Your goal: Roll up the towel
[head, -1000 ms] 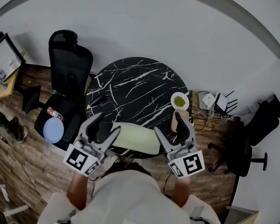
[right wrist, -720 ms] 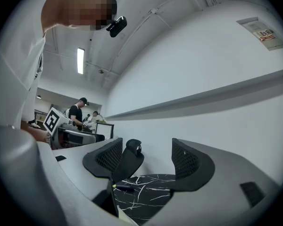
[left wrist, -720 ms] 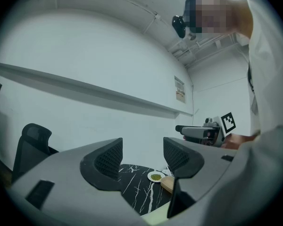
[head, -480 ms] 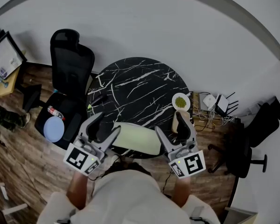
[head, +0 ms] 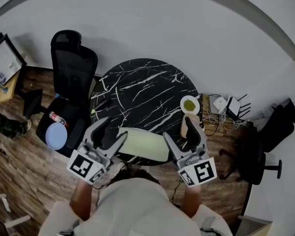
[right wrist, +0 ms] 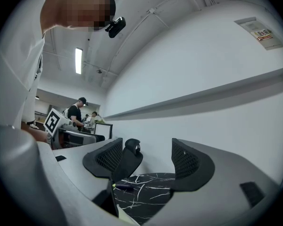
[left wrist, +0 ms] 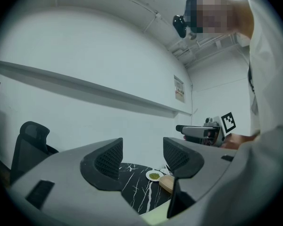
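Jaws of left gripper (head: 111, 131) & right gripper (head: 178, 130) both spread, empty, at either end of pale green cloth towel (head: 143, 144) on round black marble surface (head: 142, 87).

Even, bright light is filling every view. A ceiling strip light (right wrist: 78, 60) is glowing above the fingers (right wrist: 107, 158), and fisheye edges are bending and darkening.

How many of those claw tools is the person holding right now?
2. The left claw is at the table's near-left edge, the right claw at its near-right edge. Both are open and empty, with the pale green towel lying between them. No others are visible.
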